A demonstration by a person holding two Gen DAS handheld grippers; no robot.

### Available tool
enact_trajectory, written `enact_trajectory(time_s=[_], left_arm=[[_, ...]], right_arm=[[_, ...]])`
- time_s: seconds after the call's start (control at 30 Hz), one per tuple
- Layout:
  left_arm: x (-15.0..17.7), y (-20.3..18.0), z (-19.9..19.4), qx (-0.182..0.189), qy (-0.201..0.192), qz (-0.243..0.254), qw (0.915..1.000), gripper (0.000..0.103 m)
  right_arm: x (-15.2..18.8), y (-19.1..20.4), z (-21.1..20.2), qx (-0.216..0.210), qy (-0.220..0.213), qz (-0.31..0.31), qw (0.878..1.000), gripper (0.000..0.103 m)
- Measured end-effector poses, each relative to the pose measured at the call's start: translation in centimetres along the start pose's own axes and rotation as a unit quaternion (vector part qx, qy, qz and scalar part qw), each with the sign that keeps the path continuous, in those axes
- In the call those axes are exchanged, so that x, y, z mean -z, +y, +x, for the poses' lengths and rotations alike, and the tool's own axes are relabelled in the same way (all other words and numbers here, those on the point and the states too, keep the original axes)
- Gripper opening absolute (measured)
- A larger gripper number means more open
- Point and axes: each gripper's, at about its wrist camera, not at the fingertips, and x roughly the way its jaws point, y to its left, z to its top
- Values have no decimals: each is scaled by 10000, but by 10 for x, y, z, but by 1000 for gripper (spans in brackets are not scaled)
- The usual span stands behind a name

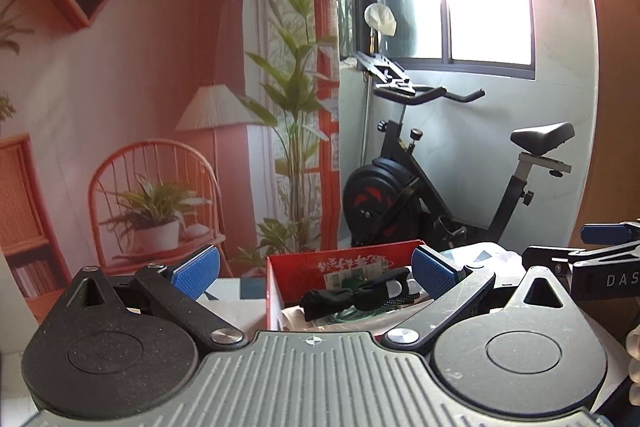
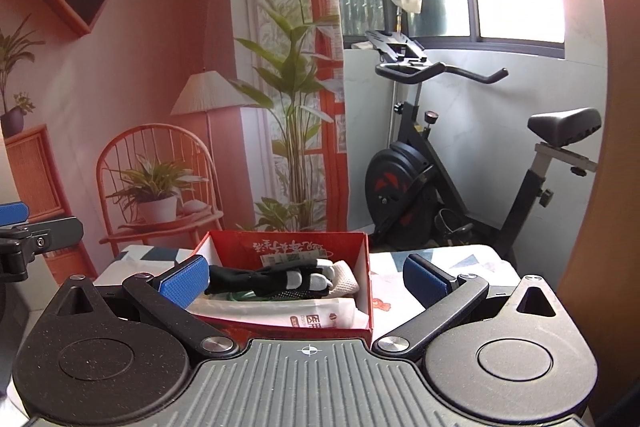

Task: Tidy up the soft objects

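Observation:
A red cardboard box [image 1: 276, 291] [image 2: 370, 291] sits on the table ahead of both grippers. A black glove with grey fingertips [image 1: 352, 297] [image 2: 272, 277] lies on top of the soft things in it, over a cream cloth [image 2: 346, 279], a green cord and a white printed bag [image 2: 316, 317]. My left gripper [image 1: 316, 271] is open and empty, its blue pads [image 1: 196, 273] either side of the box. My right gripper [image 2: 306, 277] is open and empty, just in front of the box. Each gripper shows at the edge of the other's view [image 1: 600, 251] [image 2: 16, 227].
The table carries a white cloth with blue and grey shapes [image 2: 460, 263]. Behind it stand a printed backdrop of a chair, plants and lamp [image 2: 160, 167] and a black exercise bike [image 2: 420, 167] under a window. A gloved hand [image 1: 634, 363] shows at the right edge.

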Motion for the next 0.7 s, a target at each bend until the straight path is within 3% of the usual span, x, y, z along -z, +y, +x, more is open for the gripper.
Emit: enact_trajectory(time_s=[0.3,0.7], left_arm=[[-3,-2,-34,-114,-124,-145,9998,103],[-2,5,-40,-361,-3,-357,9987,103]], right_arm=[[-4,3,-45,157,-204,-16,9997,103],[0,3,-53,209,-174,-92,9996,103]])
